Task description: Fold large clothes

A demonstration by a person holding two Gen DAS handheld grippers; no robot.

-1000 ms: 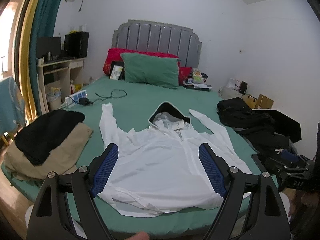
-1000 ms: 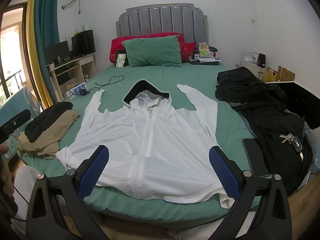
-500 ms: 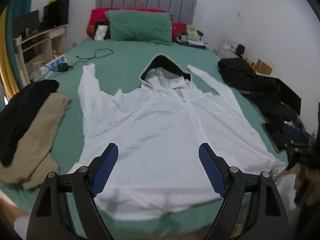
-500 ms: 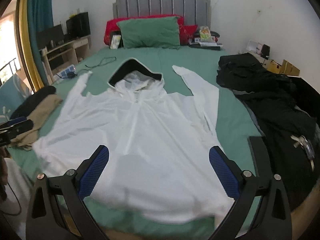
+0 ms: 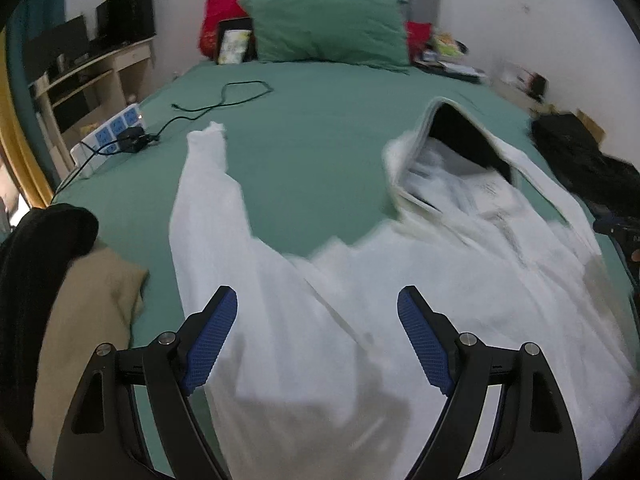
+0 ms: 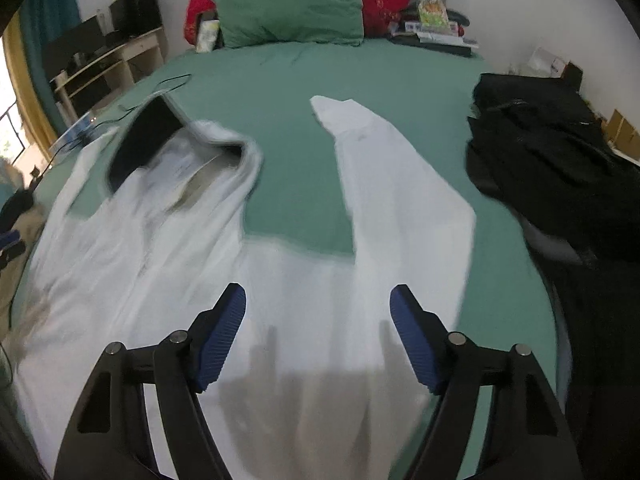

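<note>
A white hooded jacket (image 5: pixel 320 320) lies spread flat, front up, on the green bed (image 5: pixel 312 128), sleeves angled out and the dark-lined hood (image 5: pixel 460 132) toward the pillows. My left gripper (image 5: pixel 316 320) is open and empty, low over the jacket's left side near the left sleeve (image 5: pixel 208 208). In the right wrist view the jacket (image 6: pixel 280 300) fills the foreground. My right gripper (image 6: pixel 318 320) is open and empty, low over the right side near the right sleeve (image 6: pixel 384 168). The view is motion-blurred.
Folded black and tan clothes (image 5: pixel 60 300) lie at the bed's left edge. A black heap of clothes (image 6: pixel 560 168) lies at the right edge. A power strip and cable (image 5: pixel 132 136) lie at far left. Green pillow (image 5: pixel 328 32) and red pillows stand at the headboard.
Both grippers have moved forward and down from the foot of the bed to just over the jacket, the left toward its left side, the right toward its right side. Both stay open.
</note>
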